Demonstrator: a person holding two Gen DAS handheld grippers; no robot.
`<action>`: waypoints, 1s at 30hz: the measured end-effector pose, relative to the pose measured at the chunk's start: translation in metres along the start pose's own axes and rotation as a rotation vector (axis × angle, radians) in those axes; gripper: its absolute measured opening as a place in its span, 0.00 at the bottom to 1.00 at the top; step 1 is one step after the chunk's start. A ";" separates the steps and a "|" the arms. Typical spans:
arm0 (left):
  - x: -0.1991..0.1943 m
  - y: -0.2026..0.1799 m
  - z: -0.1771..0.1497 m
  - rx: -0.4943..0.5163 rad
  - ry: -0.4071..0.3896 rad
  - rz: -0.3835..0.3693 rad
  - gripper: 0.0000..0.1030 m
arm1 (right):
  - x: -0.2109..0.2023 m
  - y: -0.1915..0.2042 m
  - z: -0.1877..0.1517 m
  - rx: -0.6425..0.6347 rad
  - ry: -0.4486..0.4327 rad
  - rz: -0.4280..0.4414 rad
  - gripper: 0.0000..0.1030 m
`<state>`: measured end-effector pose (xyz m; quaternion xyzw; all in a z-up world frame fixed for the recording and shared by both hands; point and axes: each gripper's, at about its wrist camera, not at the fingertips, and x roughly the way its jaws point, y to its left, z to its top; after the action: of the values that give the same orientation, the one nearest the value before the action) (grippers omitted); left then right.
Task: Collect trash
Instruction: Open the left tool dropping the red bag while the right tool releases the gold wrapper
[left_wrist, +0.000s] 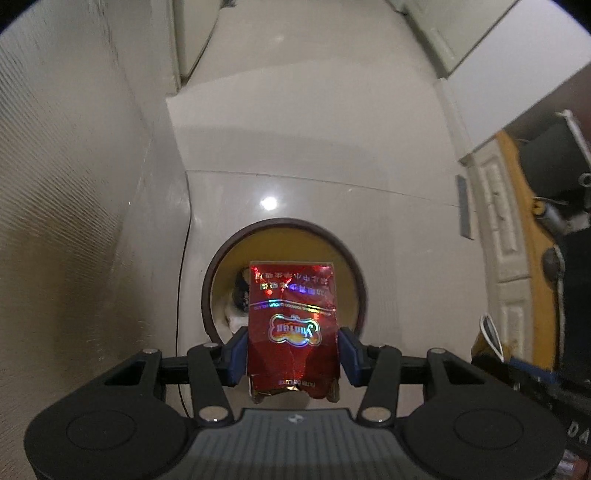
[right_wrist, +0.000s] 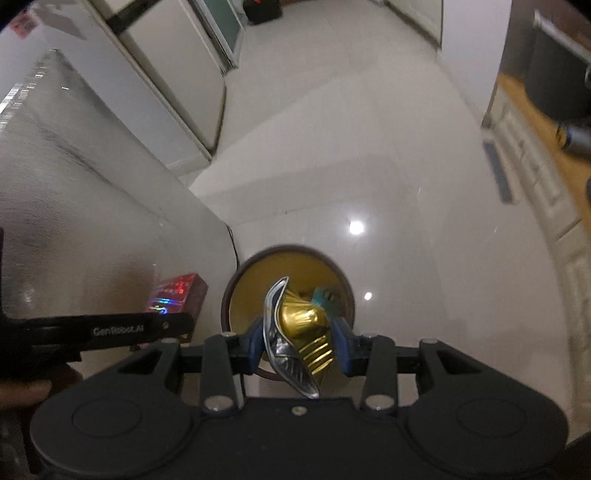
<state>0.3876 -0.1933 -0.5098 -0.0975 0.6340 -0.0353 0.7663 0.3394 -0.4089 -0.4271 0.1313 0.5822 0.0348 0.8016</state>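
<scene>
While the left gripper (left_wrist: 293, 350) grasps a crumpled red cigarette pack (left_wrist: 293, 325), the right gripper (right_wrist: 301, 341) clenches a crushed gold can (right_wrist: 304, 332); a round yellow-lined bin (left_wrist: 347, 269) sits just beyond both, on the floor (left_wrist: 314, 147).

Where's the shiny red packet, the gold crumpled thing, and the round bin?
red packet (left_wrist: 293, 325), left wrist view, its middle logo.
gold wrapper (right_wrist: 304, 325), right wrist view, its gold foil middle.
bin (right_wrist: 236, 284), right wrist view, its brown rim.
</scene>
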 end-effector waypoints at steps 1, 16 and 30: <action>0.010 0.002 0.001 -0.003 -0.006 0.004 0.49 | 0.016 -0.005 -0.002 0.018 0.010 0.019 0.39; 0.091 0.041 -0.008 -0.075 -0.002 -0.048 0.50 | 0.193 -0.021 -0.032 0.169 0.125 0.181 0.54; 0.140 0.022 -0.023 -0.005 0.104 0.008 0.82 | 0.199 -0.052 -0.044 0.266 0.105 0.138 0.59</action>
<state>0.3908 -0.1993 -0.6530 -0.0949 0.6735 -0.0355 0.7322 0.3568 -0.4098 -0.6369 0.2740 0.6123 0.0194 0.7414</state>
